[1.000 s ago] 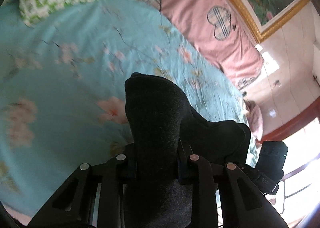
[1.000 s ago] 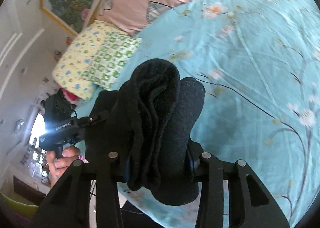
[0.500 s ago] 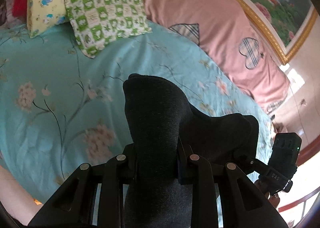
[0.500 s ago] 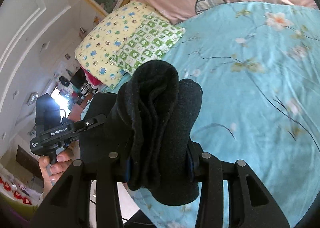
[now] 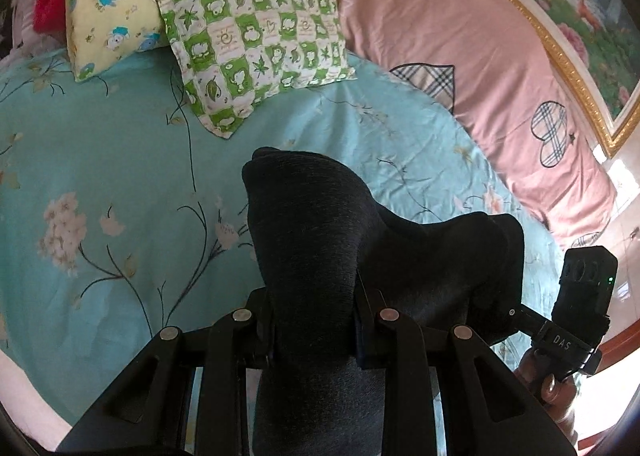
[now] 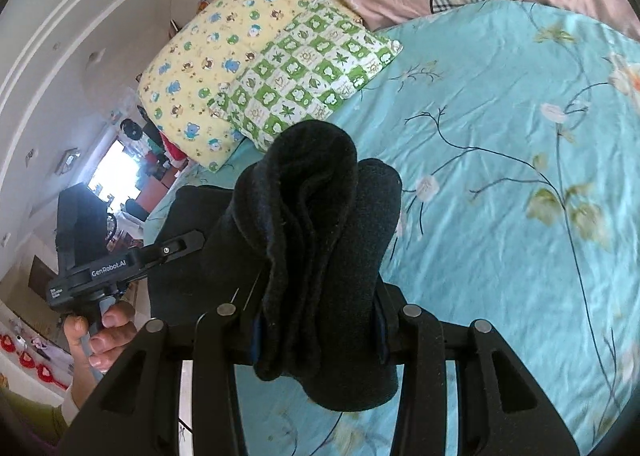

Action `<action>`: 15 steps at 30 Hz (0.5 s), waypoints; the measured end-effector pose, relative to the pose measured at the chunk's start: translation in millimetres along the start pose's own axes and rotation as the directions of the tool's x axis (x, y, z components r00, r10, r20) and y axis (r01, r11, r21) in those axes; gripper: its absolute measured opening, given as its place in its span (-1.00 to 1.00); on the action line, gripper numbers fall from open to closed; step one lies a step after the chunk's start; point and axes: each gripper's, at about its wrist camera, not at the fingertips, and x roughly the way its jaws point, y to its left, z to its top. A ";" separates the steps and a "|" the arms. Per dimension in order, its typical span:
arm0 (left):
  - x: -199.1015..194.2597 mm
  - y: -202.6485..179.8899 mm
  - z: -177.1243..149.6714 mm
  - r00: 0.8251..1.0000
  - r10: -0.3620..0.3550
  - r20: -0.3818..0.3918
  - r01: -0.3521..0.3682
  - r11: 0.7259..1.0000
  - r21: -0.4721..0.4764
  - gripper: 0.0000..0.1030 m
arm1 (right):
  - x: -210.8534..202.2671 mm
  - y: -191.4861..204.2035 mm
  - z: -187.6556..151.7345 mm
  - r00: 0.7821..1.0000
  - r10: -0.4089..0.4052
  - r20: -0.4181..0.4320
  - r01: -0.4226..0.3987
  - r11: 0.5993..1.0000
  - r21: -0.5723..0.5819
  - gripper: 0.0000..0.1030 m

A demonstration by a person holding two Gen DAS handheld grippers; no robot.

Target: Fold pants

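The dark pants (image 5: 320,240) are held up above the bed, stretched between my two grippers. My left gripper (image 5: 314,330) is shut on a bunched edge of the fabric. My right gripper (image 6: 318,330) is shut on another bunched edge of the pants (image 6: 320,223), with several layers folded between the jaws. The right gripper also shows in the left wrist view (image 5: 576,320) at the far right, and the left gripper shows in the right wrist view (image 6: 100,260) at the left. The fabric hides the fingertips in both views.
A turquoise floral bedsheet (image 5: 120,159) lies below. A green checked pillow (image 5: 252,39) and a yellow bear-print pillow (image 5: 120,3) lie at the head. A pink quilt (image 5: 460,55) runs along the far side. A framed picture (image 5: 580,15) hangs beyond it.
Both grippers have swung with the pants toward the head of the bed; the pillows have come into fuller view. The grips on the fabric have not changed.
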 end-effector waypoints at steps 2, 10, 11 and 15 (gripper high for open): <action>7.3 3.0 2.1 1.000 -0.001 -0.006 0.001 1.000 -0.009 -0.49 | 6.1 -4.8 3.5 1.000 0.003 -0.011 -0.003 1.000 0.002 -0.17; 35.2 14.4 3.6 1.000 0.002 -0.021 -0.003 1.000 -0.025 -0.47 | 26.3 -19.9 12.0 0.999 -0.005 -0.054 0.004 1.000 -0.013 -0.17; 38.7 15.8 3.0 1.000 0.007 -0.020 -0.007 1.000 -0.020 -0.47 | 27.7 -20.9 12.0 0.998 -0.008 -0.057 0.007 1.000 -0.017 -0.17; 47.8 22.4 0.1 0.999 0.004 -0.032 -0.005 0.999 -0.032 -0.42 | 33.1 -24.6 12.1 0.998 -0.014 -0.068 0.012 1.000 -0.028 -0.14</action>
